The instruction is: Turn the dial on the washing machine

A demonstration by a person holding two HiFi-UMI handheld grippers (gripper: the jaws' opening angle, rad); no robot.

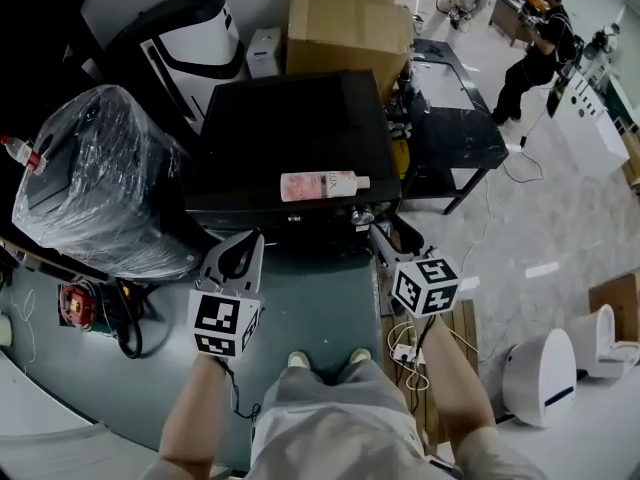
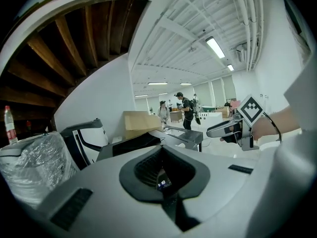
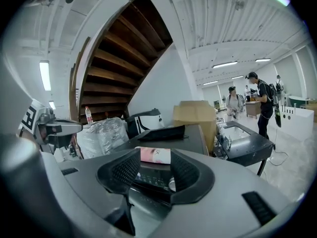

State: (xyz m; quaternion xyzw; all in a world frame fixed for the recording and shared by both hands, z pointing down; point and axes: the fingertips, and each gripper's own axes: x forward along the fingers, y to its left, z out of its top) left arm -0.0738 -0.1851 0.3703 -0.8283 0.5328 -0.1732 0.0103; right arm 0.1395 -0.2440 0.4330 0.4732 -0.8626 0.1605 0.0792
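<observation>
- The washing machine (image 1: 290, 138) is a black box that stands directly in front of the person, with its flat top toward the head camera
- A pink bottle (image 1: 320, 185) lies on its side on this top, near the front edge
- The dial (image 1: 363, 215) is a small silver knob on the front panel of the machine, under the cap end of the bottle, at the right part of the panel
- The right gripper (image 1: 388, 236) is held low in front of the panel and points to the dial; its jaws stand apart and do not press on anything
- In the right gripper view the dial appears in the gap between the two jaws, very close to the right pad; I cannot tell if it touches the pad
- The left gripper (image 1: 245, 248) is at the left part of the front, well apart from the dial; its jaws are only a little apart and nothing is between them
- In the left gripper view only a small lit display of the machine shows through the narrow gap
- Left of the machine stands a big bundle wrapped in clear plastic (image 1: 95, 183), and behind the machine is a cardboard box (image 1: 345, 28)
- A black table (image 1: 455, 118) stands to the right, and a person in dark clothes (image 1: 530, 63) stands farther away
</observation>
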